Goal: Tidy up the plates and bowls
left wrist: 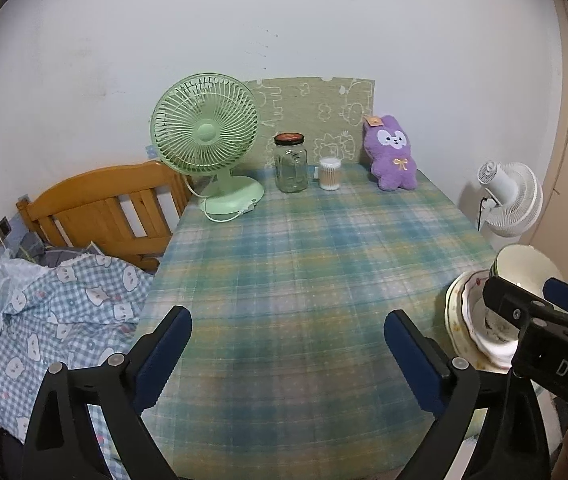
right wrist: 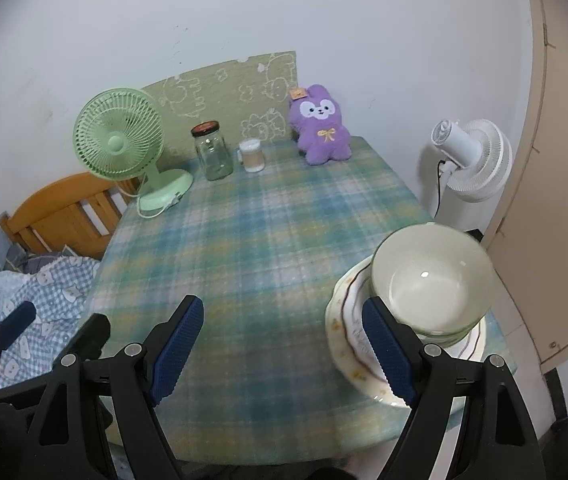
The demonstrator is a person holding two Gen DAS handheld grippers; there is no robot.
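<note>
Beside right tongs [right wrist: 284, 354] | bowl [right wrist: 432, 276] on plates [right wrist: 348, 344] | tongs gaping

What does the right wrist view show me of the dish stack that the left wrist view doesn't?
Only the right wrist view shows the whole bowl, its inside bare, sitting on the stacked plates at the table's near right corner, with the open right gripper beside it.

Only the left wrist view shows the open left gripper head-on over bare tablecloth; there the right gripper crosses in front of the stack and hides much of it.

Both show the green fan, the glass jar, the purple plush and the white fan.
</note>
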